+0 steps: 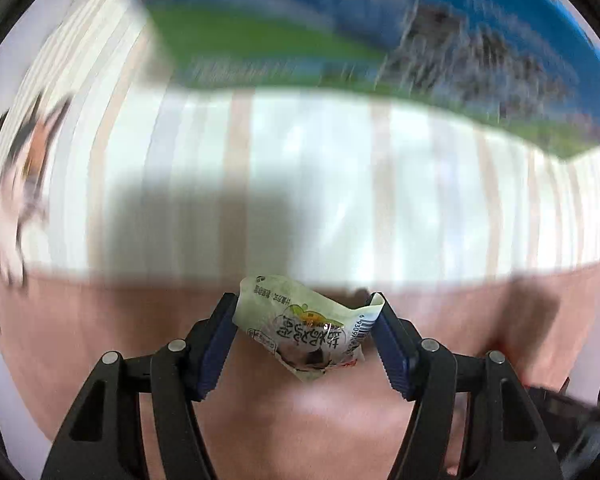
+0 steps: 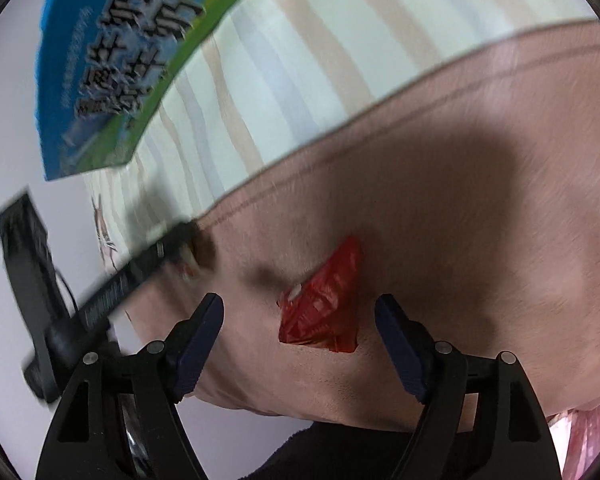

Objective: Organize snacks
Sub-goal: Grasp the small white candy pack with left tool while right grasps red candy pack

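Pink cloth (image 2: 460,200) bears one red packet (image 2: 320,312); left gripper (image 1: 306,308) clamps one pale packet (image 1: 300,328).

A soft pink cloth (image 2: 480,168) with a stitched seam covers the near surface, meeting a pale striped fabric (image 1: 320,184) of cream, beige and faint blue bands. Beyond both lies a plain white surface (image 2: 8,128). Even light casts broad, soft-edged dark shadows (image 2: 440,184) over the pink cloth and onto the stripes.
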The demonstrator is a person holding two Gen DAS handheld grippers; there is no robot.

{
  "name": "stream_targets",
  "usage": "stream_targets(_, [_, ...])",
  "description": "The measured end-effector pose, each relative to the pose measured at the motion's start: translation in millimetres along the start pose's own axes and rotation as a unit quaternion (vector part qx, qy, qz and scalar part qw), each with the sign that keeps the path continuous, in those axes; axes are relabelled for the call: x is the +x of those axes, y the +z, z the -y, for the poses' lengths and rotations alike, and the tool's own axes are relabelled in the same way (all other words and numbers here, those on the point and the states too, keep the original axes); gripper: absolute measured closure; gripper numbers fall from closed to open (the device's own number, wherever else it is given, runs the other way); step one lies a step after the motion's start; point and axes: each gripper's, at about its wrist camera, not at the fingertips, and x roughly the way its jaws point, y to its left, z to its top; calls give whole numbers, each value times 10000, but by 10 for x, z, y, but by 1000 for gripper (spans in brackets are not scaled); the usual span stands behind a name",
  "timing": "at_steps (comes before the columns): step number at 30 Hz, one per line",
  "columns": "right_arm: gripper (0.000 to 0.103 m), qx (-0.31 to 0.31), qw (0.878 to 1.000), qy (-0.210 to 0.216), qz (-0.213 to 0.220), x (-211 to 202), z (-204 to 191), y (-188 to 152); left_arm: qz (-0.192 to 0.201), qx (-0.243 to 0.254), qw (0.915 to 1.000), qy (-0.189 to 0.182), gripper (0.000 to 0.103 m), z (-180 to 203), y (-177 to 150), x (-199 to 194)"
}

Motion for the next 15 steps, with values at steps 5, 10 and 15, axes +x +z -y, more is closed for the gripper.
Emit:
stream_targets(5, [23, -182, 9993, -299, 136, 165, -45, -65, -167, -152, 9997, 119, 40, -66, -348, 147])
stream_targets(10, [47, -647, 9924, -977, 370, 298, -82, -18, 25, 38, 9991, 427, 39, 134, -413, 235])
stream_targets(15, [64, -1346, 9790, -1441, 512, 315, -227, -91, 29, -14, 9993, 374, 38, 399, -533, 305])
